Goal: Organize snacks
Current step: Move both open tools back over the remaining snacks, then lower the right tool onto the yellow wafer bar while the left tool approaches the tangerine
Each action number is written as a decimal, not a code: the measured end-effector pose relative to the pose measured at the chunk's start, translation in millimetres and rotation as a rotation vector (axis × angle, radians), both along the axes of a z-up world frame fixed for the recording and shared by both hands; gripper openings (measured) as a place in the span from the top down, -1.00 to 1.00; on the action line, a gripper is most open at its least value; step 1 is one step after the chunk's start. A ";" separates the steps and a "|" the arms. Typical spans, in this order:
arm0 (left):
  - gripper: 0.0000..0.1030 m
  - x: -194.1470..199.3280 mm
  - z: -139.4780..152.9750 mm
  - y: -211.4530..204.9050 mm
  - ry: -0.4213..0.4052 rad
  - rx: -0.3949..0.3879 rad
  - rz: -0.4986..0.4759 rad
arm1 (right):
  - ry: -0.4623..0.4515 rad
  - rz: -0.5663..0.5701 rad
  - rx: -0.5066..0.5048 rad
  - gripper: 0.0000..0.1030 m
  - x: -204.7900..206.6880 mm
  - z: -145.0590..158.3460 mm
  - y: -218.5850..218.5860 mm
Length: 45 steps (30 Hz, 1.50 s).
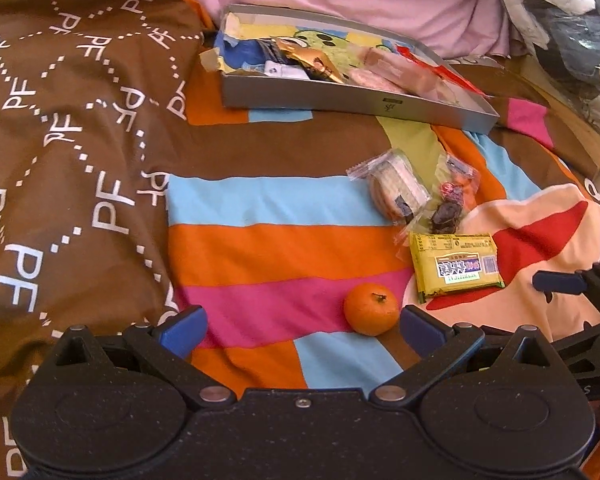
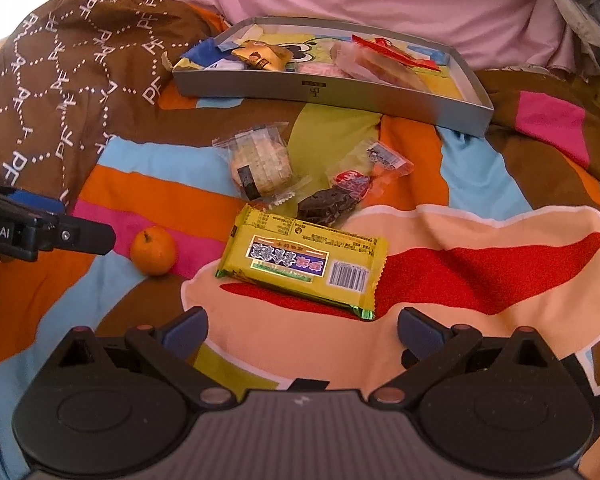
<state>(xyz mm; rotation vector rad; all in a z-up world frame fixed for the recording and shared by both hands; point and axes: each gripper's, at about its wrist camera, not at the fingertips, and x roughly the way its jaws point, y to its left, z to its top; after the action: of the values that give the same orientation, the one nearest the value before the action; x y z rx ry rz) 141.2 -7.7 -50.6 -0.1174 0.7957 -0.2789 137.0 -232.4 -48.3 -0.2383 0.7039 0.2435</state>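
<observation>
Both grippers hover low over the striped bedspread [image 2: 480, 280], jaws spread wide and empty. The left gripper [image 1: 302, 322] has the mandarin [image 1: 371, 309] beside its right fingertip; the right gripper [image 2: 302, 326] faces the yellow snack packet [image 2: 304, 260]. The grey tray [image 2: 380, 98] lies beyond.

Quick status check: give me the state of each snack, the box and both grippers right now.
left gripper: open, empty
right gripper: open, empty
grey box: open-topped, partly filled with snacks
tangerine: loose on the bedspread, unpeeled
yellow packet: sealed, lying flat outside the box
clear-wrapped rice cracker: sealed, outside the box
dark wrapped snack: outside the box
</observation>
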 end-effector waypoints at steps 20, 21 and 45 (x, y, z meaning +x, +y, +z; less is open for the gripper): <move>-0.98 22.2 -15.1 -37.4 0.028 0.085 -0.230 | -0.190 0.392 -0.548 -0.99 21.8 -18.7 27.2; -0.98 22.6 -14.9 -38.4 0.022 0.092 -0.239 | -0.198 0.410 -0.570 -0.99 23.3 -19.5 29.5; -0.67 17.4 -16.6 -45.4 -0.031 0.142 -0.292 | -0.042 0.410 -0.365 -0.44 51.2 -11.9 18.7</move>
<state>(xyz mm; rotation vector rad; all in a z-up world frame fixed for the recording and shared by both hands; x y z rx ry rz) 158.6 -53.1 -67.2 0.1376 0.7994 -0.4971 188.2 -213.7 -60.1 -0.7370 0.6503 0.4996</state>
